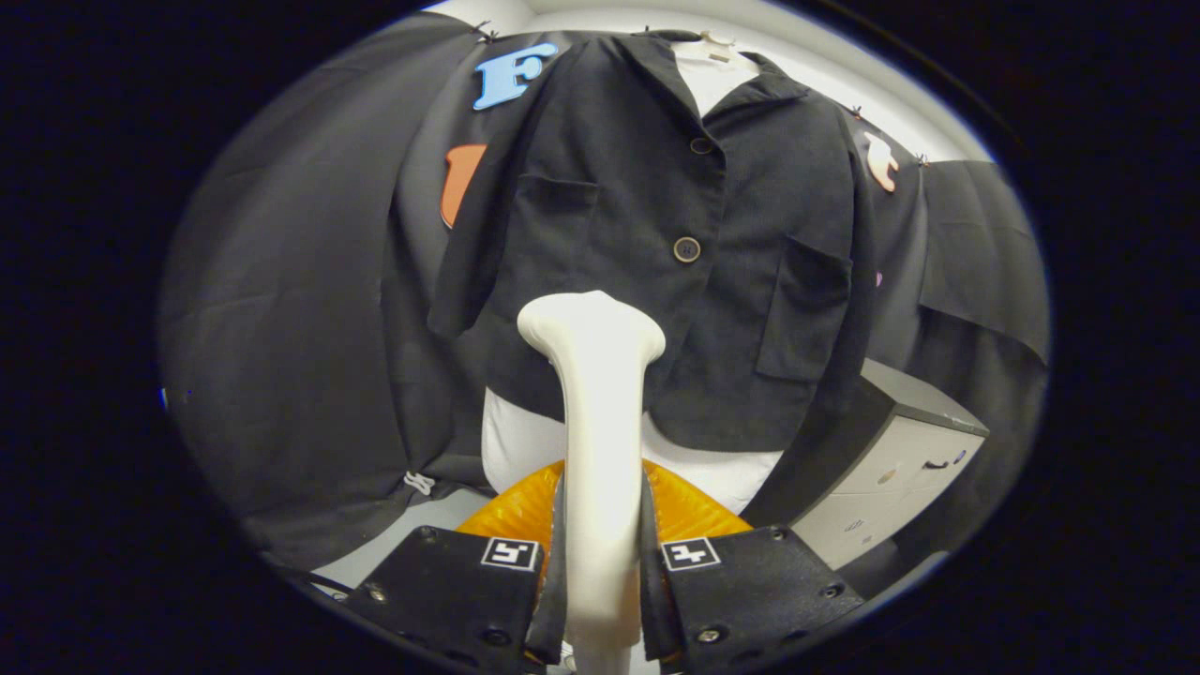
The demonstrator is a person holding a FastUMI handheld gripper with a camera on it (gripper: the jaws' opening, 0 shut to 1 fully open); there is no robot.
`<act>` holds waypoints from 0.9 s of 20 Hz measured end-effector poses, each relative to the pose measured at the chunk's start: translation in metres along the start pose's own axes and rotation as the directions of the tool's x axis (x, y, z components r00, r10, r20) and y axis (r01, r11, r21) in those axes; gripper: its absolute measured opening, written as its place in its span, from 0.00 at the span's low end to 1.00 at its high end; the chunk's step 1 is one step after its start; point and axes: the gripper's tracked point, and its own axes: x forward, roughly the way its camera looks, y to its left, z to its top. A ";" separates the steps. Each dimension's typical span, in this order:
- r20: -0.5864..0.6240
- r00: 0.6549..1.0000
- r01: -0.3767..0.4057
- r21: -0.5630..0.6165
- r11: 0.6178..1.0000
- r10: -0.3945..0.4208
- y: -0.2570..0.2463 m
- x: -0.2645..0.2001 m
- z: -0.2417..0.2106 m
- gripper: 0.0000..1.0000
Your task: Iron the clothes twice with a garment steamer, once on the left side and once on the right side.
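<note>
A black button-front jacket (pixel 656 216) hangs on a white mannequin torso (pixel 525 441) straight ahead. My gripper (pixel 600 525) is shut on the handle of a white garment steamer (pixel 595 394), both fingers pressed against its sides. The steamer stands up between the fingers, and its wide head (pixel 591 328) sits in front of the jacket's lower part, on the side with the upper chest pocket (pixel 555 195). Whether the head touches the cloth I cannot tell. A larger patch pocket (pixel 802 309) lies on the other side of the button row.
A grey and white drawer cabinet (pixel 891 469) stands low beside the mannequin, on the patch pocket's side. An orange ribbed base (pixel 684 511) shows under the mannequin, just beyond the fingers. Black cloth walls close in on both sides.
</note>
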 end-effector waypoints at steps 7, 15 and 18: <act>-0.070 0.997 -0.023 0.002 1.000 0.023 0.002 0.000 -0.030 0.34; -0.126 0.991 -0.051 -0.012 0.999 0.049 -0.005 -0.013 -0.049 0.34; -0.155 0.986 -0.068 0.001 0.998 0.067 -0.011 -0.021 -0.059 0.34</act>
